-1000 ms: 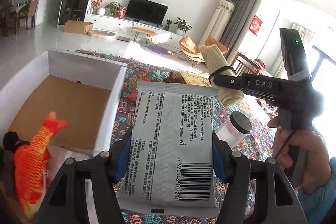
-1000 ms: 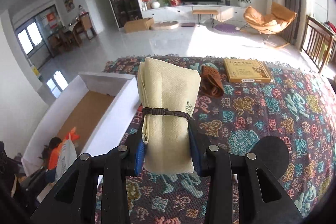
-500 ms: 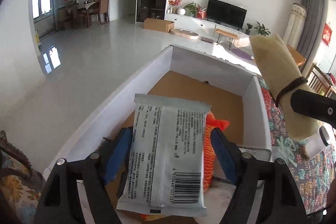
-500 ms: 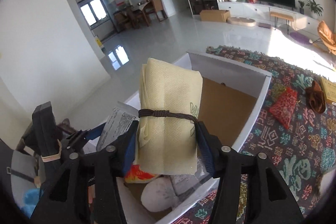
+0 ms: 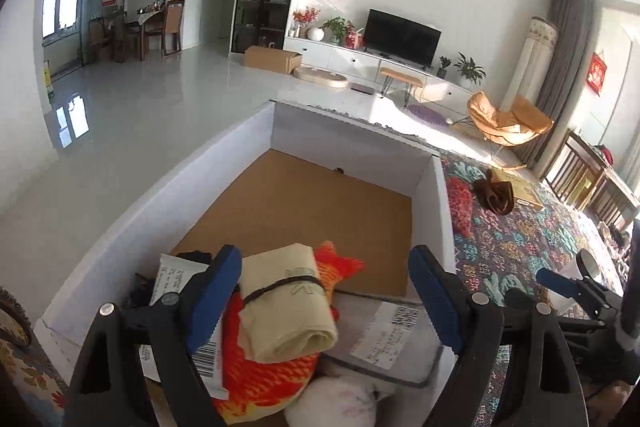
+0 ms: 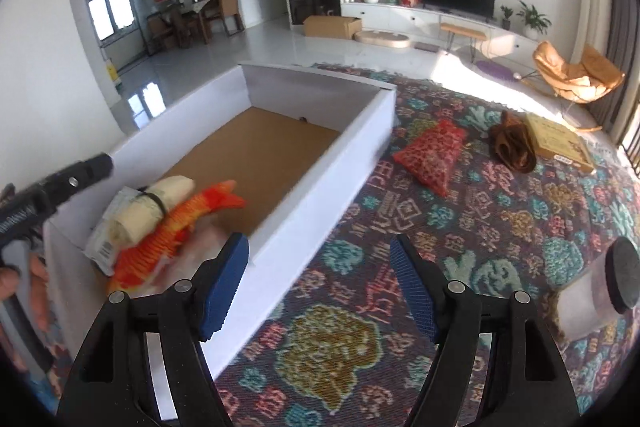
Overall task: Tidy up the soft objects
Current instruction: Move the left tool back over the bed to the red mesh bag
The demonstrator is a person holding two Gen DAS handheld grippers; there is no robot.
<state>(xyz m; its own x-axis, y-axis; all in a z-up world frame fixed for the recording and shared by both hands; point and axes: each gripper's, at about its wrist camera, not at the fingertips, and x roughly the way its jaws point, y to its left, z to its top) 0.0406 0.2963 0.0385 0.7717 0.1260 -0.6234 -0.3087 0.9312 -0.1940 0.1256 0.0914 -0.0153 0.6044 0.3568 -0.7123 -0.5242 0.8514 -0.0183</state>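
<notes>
The left gripper (image 5: 324, 303) spreads wide above the box (image 5: 256, 131); the right gripper (image 6: 320, 283) is opening, empty, its cloth roll (image 6: 150, 211) left atop the toy fish (image 6: 172, 227).

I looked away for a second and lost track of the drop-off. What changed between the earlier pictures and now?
Both grippers let go. The left gripper dropped the grey packet into the white box; the right gripper, jaws opening, released the yellow cloth roll onto the orange fish toy. Unchanged: red pouch on the rug.
</notes>
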